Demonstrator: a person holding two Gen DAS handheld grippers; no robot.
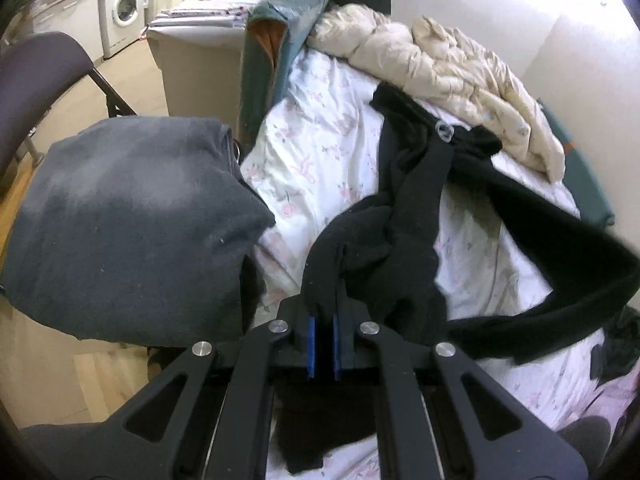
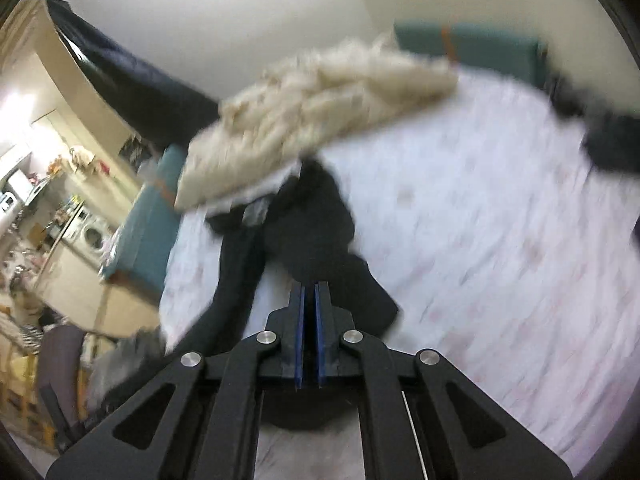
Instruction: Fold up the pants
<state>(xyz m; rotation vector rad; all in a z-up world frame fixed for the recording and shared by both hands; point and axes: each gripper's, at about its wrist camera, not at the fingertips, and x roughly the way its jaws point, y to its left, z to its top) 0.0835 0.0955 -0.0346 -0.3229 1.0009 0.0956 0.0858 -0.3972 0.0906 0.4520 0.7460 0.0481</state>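
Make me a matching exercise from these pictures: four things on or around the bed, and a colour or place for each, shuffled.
Things:
1. pants
2. quilt
3. washing machine
4. bedsheet

Descriptions:
A. white with pink flowers
B. cream, bunched along the wall
C. black, pinched in the left tongs
D. far across the room, under a counter

Pairs: 1-C, 2-B, 3-D, 4-A

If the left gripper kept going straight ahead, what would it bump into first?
Probably the black pants that the left gripper already pinches; their bunched cloth lies right ahead on the flowered sheet. Depth is hard to judge.
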